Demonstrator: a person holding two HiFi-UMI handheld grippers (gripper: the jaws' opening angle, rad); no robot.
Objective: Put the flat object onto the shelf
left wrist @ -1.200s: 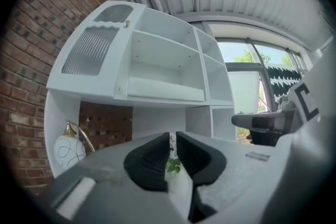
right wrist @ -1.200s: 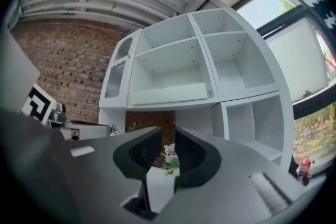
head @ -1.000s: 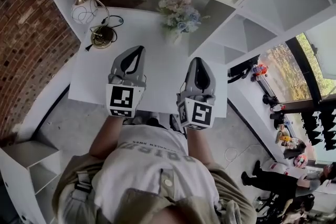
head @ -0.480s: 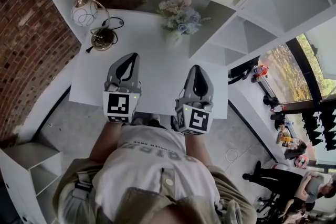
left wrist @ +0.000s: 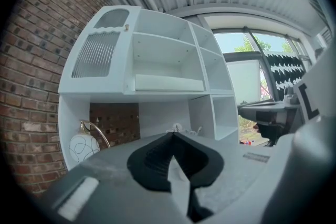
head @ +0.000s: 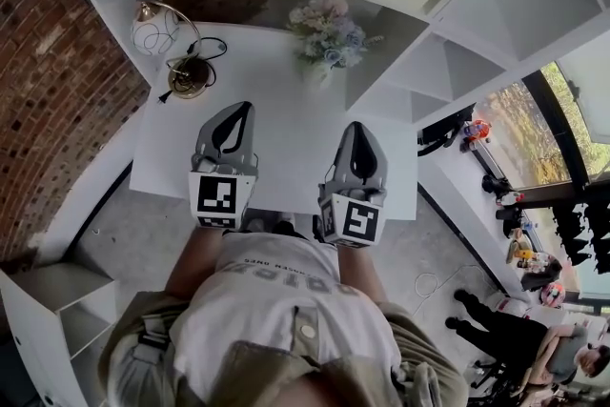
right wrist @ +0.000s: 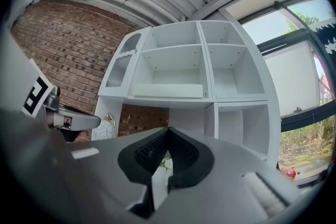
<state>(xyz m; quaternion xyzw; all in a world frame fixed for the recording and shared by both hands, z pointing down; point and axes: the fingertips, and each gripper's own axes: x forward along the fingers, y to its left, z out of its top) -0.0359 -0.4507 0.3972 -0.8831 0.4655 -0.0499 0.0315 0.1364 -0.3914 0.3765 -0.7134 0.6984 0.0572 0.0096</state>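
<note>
A round white lamp (head: 155, 31) with a gold base stands at the back left of the white table (head: 286, 124). A bunch of pale flowers (head: 327, 26) stands near the back middle. A red brick wall (head: 48, 91) is on the left.

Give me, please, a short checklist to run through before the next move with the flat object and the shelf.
1. Left gripper empty: ok, its fingers are shut with nothing between them.
2. Right gripper empty: ok, also shut on nothing.
3. Flat object on the shelf: ok, a flat white board, probably the object meant, lies in the compartment above the desk opening.
4. Board pushed fully back: cannot tell from these angles.
5. Desk hazards: ok, the lamp and flowers stand at the back, apart from both grippers.
</note>
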